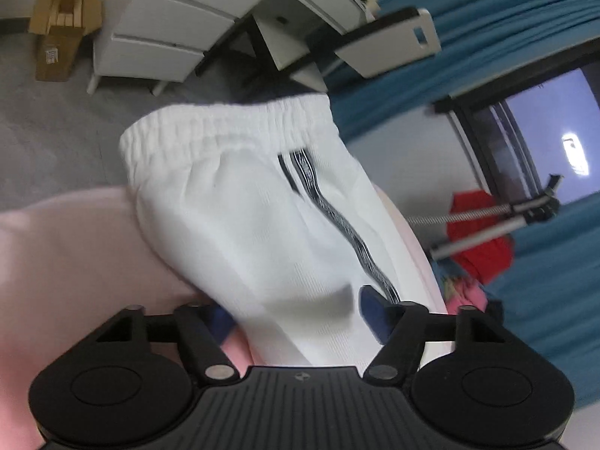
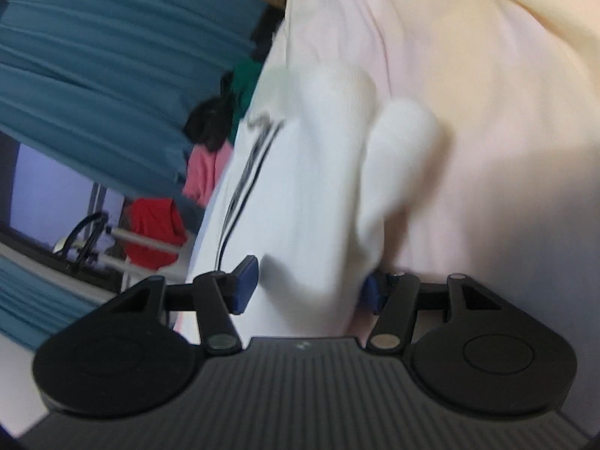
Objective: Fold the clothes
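White shorts (image 1: 240, 202) with an elastic waistband and a black side stripe hang lifted over the pink sheet (image 1: 67, 247). My left gripper (image 1: 296, 311) is shut on the shorts, its blue pads pressing the fabric from both sides. In the right wrist view the same white shorts (image 2: 307, 187) run forward from my right gripper (image 2: 307, 285), which is shut on the bunched cloth between its blue pads (image 2: 245, 281). The view is blurred.
A white drawer unit (image 1: 161, 37) and a cardboard box (image 1: 63, 26) stand on the grey floor. Blue curtains (image 1: 487, 18), a window (image 1: 543, 142), a tripod (image 1: 487, 228) and red clothing (image 1: 480, 232) are at the right. Coloured clothes (image 2: 206, 172) pile by the bed edge.
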Tool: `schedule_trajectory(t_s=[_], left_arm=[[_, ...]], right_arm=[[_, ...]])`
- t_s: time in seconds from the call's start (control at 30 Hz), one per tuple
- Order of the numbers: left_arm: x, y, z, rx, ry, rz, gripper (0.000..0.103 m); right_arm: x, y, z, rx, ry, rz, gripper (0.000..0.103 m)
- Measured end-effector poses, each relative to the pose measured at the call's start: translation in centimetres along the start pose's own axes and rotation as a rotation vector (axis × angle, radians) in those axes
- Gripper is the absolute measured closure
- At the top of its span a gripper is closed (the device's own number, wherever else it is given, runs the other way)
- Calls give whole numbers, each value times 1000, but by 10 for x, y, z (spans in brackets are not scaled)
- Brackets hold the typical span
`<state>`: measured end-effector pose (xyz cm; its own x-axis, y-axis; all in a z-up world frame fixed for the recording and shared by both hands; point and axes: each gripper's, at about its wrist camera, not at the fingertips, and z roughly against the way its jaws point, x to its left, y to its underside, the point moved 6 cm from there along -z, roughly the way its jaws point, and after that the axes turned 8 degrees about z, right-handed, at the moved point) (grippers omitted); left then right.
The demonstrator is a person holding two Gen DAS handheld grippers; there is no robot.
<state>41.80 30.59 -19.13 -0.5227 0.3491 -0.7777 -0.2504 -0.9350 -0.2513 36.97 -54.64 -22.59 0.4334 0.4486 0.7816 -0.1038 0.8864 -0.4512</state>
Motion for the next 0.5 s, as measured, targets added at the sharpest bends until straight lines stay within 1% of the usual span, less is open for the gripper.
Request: schedule_trajectory(t_s=[0.03, 0.1, 0.13, 0.17, 0.27, 0.33, 0.43, 0.5], left_arm=[[2, -3, -3, -24, -15, 18, 48], [4, -7, -7, -62, -40, 57, 58], [4, -8, -6, -74, -42, 55, 69], [4, -9, -4, -85, -42, 49, 76], [-2, -11, 7, -111, -39, 31, 82], [-13, -14, 17, -118, -31, 18, 84], [-26, -15, 40, -115, -20, -15, 85], [-33, -16, 56, -107, -8, -24, 87]], right_arm=[[1, -4, -6, -19, 9, 6, 51], [3, -9, -15, -42, 30, 22, 66], [5, -11, -17, -44, 48, 34, 79], [7, -13, -17, -48, 62, 45, 84], [15, -18, -7, -73, 74, 71, 89], [20, -23, 4, -86, 54, 76, 91], [24, -29, 21, -71, 42, 104, 91], [22, -29, 35, -67, 39, 91, 92]])
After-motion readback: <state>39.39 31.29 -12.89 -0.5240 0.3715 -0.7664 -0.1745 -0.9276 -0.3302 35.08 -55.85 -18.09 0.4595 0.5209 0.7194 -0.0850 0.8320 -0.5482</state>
